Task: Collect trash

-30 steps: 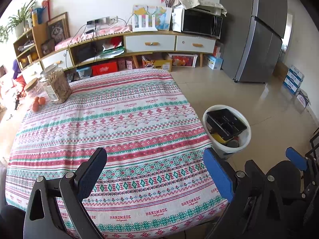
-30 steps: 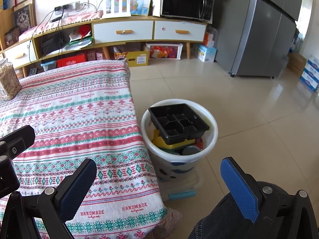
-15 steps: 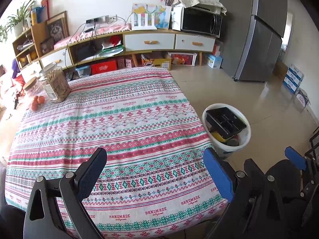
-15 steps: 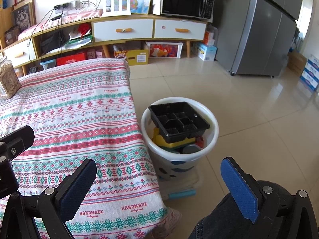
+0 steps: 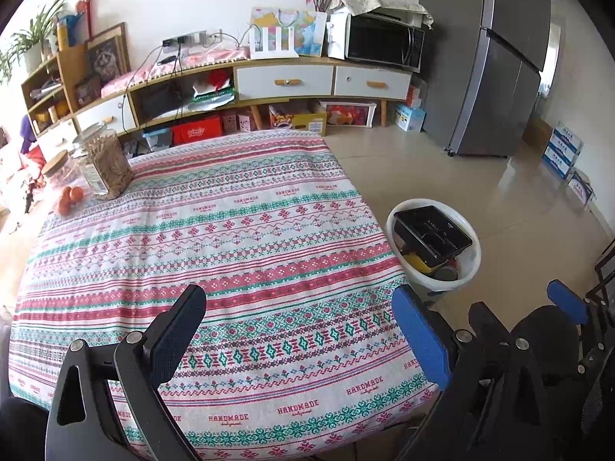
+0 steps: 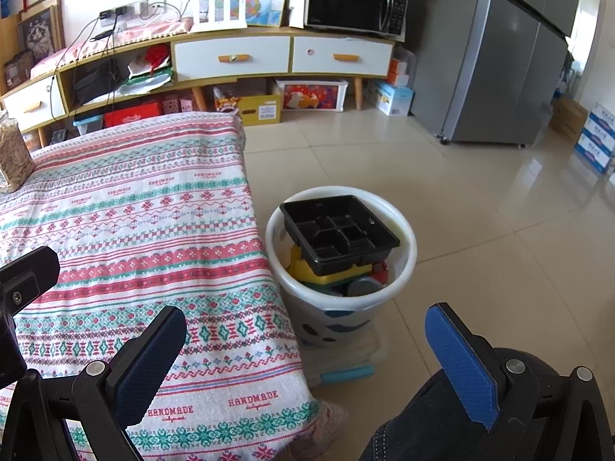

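Trash bucket brims; the black tray perched on top could topple out if nudged. Left gripper and right gripper both gape, empty.

From your left gripper's view, the table fills the centre, jars at its 10 o'clock corner. The bin stands on the floor at 3 o'clock, beside the table, a tray in it on top.

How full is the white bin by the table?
Nearly full. In the bin, a black tray sits tilted at rim level on a yellow item and other trash; how far down it goes is hidden.
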Tool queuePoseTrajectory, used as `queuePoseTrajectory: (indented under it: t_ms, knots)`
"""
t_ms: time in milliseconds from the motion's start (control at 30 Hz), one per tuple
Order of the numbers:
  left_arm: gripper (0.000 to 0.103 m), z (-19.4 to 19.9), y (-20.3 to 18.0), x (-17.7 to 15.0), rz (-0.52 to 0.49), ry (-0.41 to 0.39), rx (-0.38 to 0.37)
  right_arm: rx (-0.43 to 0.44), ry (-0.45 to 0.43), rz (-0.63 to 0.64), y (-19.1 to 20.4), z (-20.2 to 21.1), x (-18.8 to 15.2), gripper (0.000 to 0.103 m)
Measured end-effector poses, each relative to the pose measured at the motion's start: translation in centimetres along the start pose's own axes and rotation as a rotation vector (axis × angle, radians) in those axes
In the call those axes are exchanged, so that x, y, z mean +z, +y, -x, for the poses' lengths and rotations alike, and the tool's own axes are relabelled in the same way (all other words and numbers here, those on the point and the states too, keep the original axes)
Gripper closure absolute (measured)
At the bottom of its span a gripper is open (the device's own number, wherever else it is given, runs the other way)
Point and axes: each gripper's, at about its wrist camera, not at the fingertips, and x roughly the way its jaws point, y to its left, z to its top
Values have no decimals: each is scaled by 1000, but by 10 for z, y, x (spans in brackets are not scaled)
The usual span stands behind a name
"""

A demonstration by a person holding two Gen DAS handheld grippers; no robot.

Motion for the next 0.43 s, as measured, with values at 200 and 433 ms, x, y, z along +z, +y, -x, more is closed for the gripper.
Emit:
queuePoseTrajectory:
  t_ms: [200, 433]
  knots:
    - [4, -1, -2, 0, -6, 3, -3, -4, -1, 1, -2, 0, 1, 1]
    - [4, -2, -2, 0, -8, 3, -4, -7, 0, -1, -4, -3, 2, 1]
